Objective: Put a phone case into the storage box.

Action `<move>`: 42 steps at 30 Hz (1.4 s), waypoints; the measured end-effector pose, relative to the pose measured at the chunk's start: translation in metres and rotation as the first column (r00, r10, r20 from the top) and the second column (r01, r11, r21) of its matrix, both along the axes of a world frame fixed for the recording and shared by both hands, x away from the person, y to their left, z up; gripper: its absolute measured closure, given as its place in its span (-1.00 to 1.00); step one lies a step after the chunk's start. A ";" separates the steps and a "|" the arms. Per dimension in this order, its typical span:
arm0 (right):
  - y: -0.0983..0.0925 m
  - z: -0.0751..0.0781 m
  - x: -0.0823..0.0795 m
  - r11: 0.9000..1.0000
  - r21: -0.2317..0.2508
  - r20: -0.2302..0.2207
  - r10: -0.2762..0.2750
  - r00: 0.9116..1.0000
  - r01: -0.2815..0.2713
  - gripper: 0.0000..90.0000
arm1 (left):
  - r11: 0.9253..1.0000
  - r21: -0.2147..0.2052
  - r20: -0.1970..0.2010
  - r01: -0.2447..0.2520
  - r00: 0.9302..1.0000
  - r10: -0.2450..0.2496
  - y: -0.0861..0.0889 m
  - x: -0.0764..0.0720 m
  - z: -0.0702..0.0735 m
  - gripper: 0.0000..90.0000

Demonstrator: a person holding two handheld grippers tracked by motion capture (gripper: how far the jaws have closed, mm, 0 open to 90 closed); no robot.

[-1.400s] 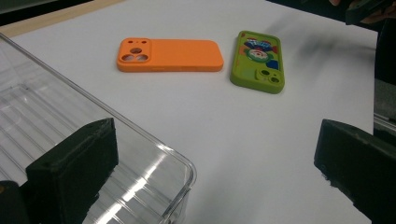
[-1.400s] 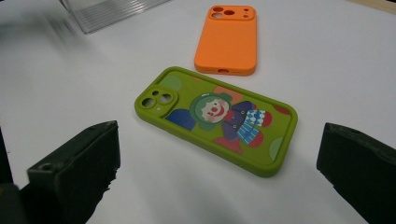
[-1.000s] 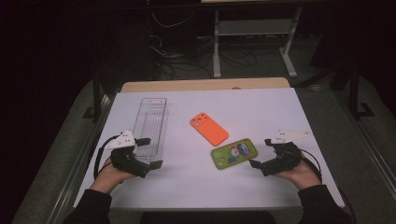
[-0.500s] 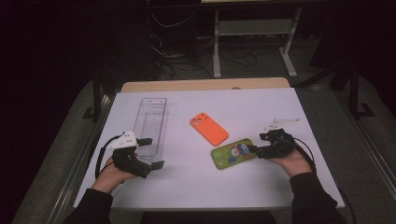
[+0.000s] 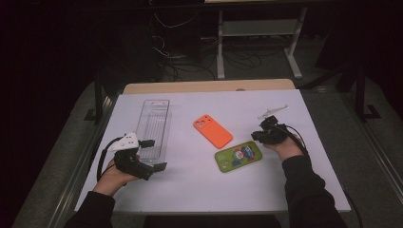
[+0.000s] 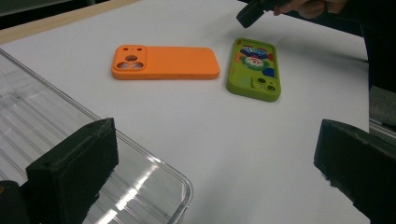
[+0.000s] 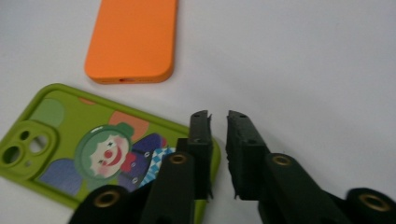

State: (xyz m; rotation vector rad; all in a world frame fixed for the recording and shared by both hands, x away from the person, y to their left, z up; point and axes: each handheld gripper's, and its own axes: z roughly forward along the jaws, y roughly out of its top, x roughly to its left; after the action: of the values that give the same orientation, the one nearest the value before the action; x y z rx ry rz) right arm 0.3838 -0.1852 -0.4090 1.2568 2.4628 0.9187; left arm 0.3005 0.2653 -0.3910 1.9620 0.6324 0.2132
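Scanning left to right across the white table (image 5: 199, 190). Left gripper (image 5: 154, 154) sits at about 8 o'clock on the table, tongs spread wide, nothing between them; one jaw hangs over the near corner of the clear plastic tray (image 5: 154, 123), the other over bare table. The tray runs lengthwise toward 11 o'clock, empty as far as I can tell.

Centre: orange phone case (image 5: 213, 130), lying flat, camera cut-outs toward the far side. Just beside it toward 4 o'clock, apart from it, lies the green phone case (image 5: 238, 156), printed clown face up.

Right gripper (image 5: 259, 135) is at about 3 o'clock, at the green case's right end. Its tongs have just been closing and now stand nearly pressed together, a thin slit left. In the right gripper view the gripper (image 7: 218, 116) shows one jaw over the case's edge, the other over bare table; nothing is pinched between them.

Risks, as I judge them:
- Jaws closed on air at the case's rim: a lift from here brings up nothing.
- Closed tips dragging across the rim could shove the green case into the orange one.
- The case lies flat and thin; a grip taken on its edge alone may slip.
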 end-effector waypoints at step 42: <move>0.013 -0.016 0.003 0.983 -0.073 -0.121 0.162 0.979 -0.171 0.97 | 1.000 0.010 -0.004 0.009 1.000 -0.009 -0.001 0.000 0.000 -1.00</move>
State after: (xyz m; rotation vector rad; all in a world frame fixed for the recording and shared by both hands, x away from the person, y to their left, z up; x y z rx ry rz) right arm 0.3873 -0.1719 -0.4250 1.1195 2.7005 0.7924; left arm 0.3001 0.2646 -0.3912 1.9749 0.6257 0.2070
